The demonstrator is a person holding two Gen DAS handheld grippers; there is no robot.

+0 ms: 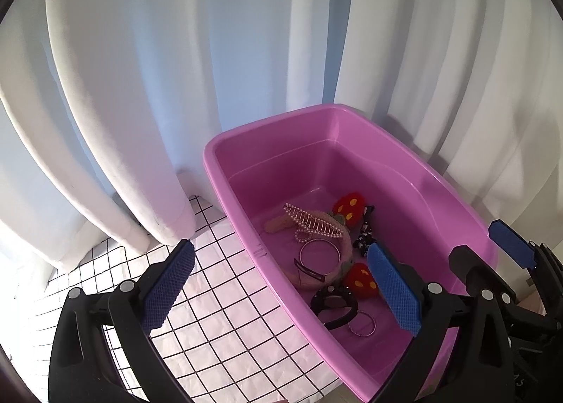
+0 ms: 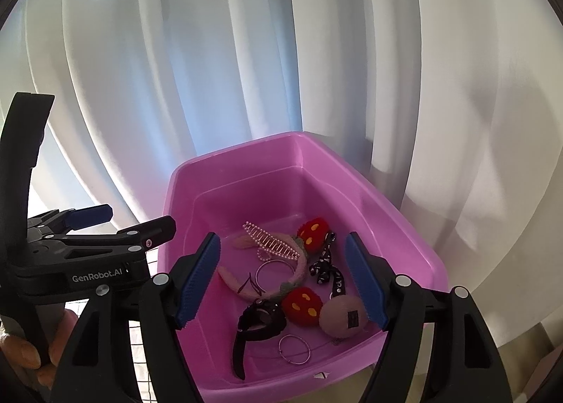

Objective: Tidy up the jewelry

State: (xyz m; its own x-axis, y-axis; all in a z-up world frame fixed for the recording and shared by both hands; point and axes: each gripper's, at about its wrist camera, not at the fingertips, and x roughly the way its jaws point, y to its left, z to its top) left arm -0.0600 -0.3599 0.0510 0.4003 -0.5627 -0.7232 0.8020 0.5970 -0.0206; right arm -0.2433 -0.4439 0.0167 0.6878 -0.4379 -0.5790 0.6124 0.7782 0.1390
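A pink plastic tub (image 1: 225, 142) (image 2: 183, 170) holds the jewelry: a pearl hair comb (image 1: 313, 221) (image 2: 272, 241), a fuzzy pink headband (image 2: 301, 269) with red plush mushrooms (image 2: 302, 304), a black watch (image 1: 332, 301) (image 2: 262, 315), silver hoops (image 1: 320, 251) (image 2: 293, 348), a black ribbon (image 2: 323, 262) and a pink ball (image 2: 343, 315). My left gripper (image 1: 281, 285) hovers open over the tub's near left rim, with nothing between its blue pads. Above the tub's near end, my right gripper (image 2: 283, 281) is open and holds nothing.
White curtains (image 1: 140, 86) hang close behind the tub. The tub stands on a white cloth with a black grid (image 1: 218, 297). In the right wrist view the left gripper (image 2: 137, 218) sits at the left, with a person's hand (image 2: 21, 353) on its handle.
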